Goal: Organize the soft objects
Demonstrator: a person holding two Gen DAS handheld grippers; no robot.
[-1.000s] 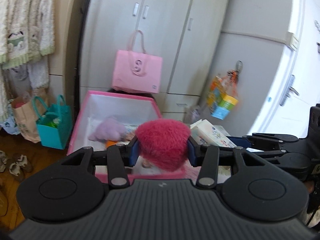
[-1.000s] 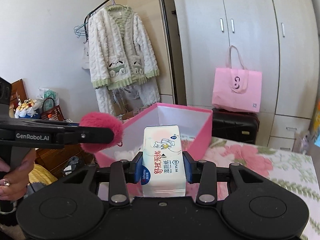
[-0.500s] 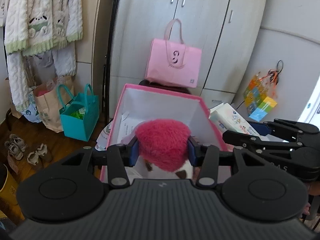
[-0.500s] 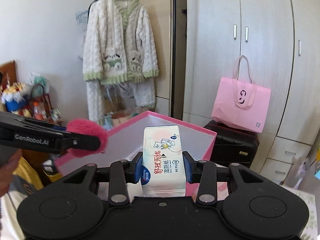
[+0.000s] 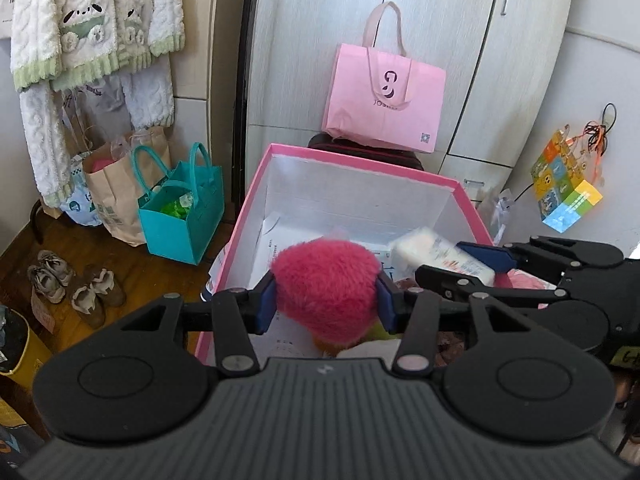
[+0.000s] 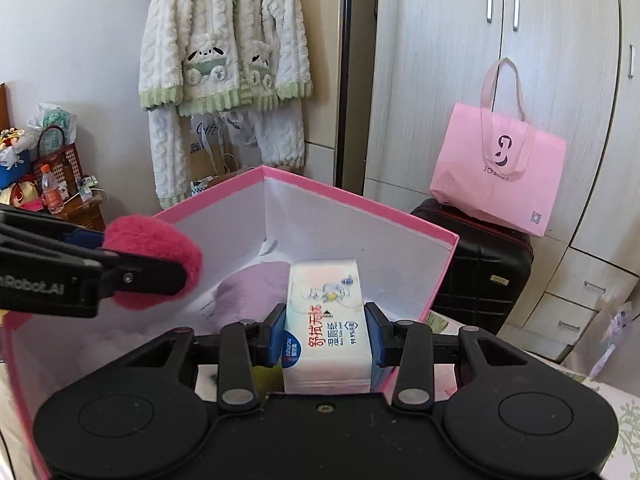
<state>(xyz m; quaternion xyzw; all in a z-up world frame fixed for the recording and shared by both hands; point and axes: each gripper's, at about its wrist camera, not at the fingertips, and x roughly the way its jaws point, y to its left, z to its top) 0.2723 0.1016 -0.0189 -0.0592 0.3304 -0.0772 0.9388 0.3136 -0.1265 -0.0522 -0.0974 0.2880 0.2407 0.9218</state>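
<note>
- we see both grippers tilted downward over the pink box (image 5: 256, 184), side by side.
- the left gripper (image 5: 326, 300) has the fluffy red plush (image 5: 326, 280) between its blue pads; its jaws are opening, though the pads still touch the fur.
- the right gripper (image 6: 325, 334) pinches a pack of wet wipes (image 6: 326, 312) by its sides, above the box's near edge.
- inside the white-lined box we make out a lilac plush (image 6: 248, 284) and some papers (image 5: 272, 248).
</note>
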